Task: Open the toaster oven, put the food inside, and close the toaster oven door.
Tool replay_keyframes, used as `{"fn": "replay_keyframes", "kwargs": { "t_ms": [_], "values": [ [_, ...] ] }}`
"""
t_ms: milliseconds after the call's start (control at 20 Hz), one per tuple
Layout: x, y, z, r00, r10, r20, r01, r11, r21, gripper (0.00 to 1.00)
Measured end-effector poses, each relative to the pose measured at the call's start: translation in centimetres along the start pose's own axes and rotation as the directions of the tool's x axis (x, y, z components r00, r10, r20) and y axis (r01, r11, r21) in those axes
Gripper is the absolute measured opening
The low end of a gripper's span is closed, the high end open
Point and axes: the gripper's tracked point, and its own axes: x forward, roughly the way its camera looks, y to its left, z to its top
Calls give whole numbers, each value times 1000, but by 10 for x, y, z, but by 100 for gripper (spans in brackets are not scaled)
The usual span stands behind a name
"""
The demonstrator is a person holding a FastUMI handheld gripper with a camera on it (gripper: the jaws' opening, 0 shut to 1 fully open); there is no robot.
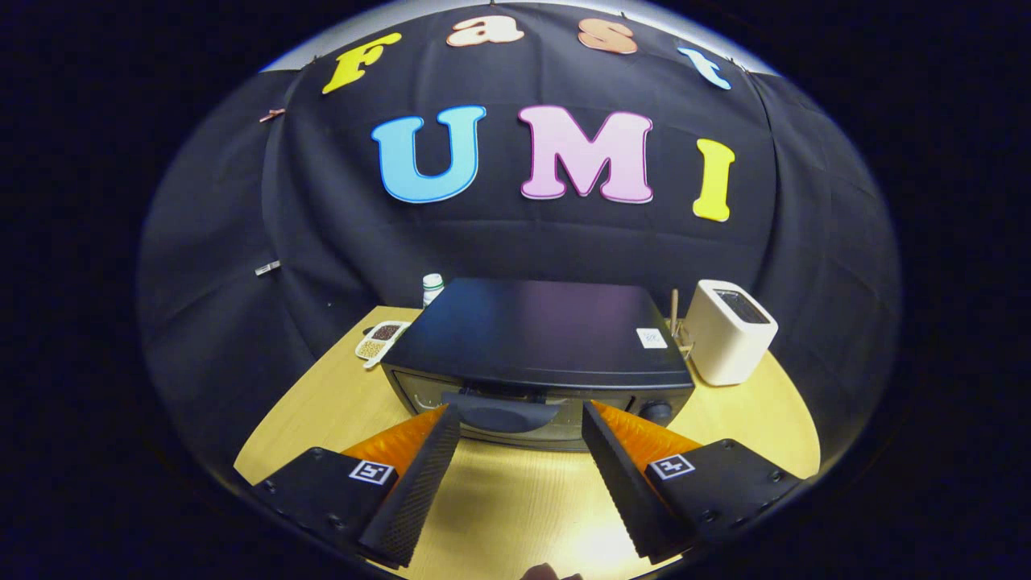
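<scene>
We are holding the gripper (pixel 522 419) low and level, looking forward along its two fingers, which are standing spread wide with a broad gap between them. The left finger (pixel 415 483) and the right finger (pixel 624 483) are angling inward toward their tips, each showing a black ribbed pad on its inner face, an orange flank behind that and a black mount block bearing a small square marker. Both fingers are gripping nothing, with their tips hanging free and pressing on no surface.
</scene>
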Motion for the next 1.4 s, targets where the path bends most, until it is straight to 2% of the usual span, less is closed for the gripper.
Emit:
{"fn": "replay_keyframes", "kwargs": {
  "t_ms": [200, 800, 1400],
  "values": [
    [-26, -13, 29, 998, 3, 70, -2, 1000, -14, 99],
    [-87, -77, 117, 966, -27, 255, 15, 999, 52, 98],
    [-136, -180, 167, 922, -88, 377, 59, 994, 89, 98]
  ]
}}
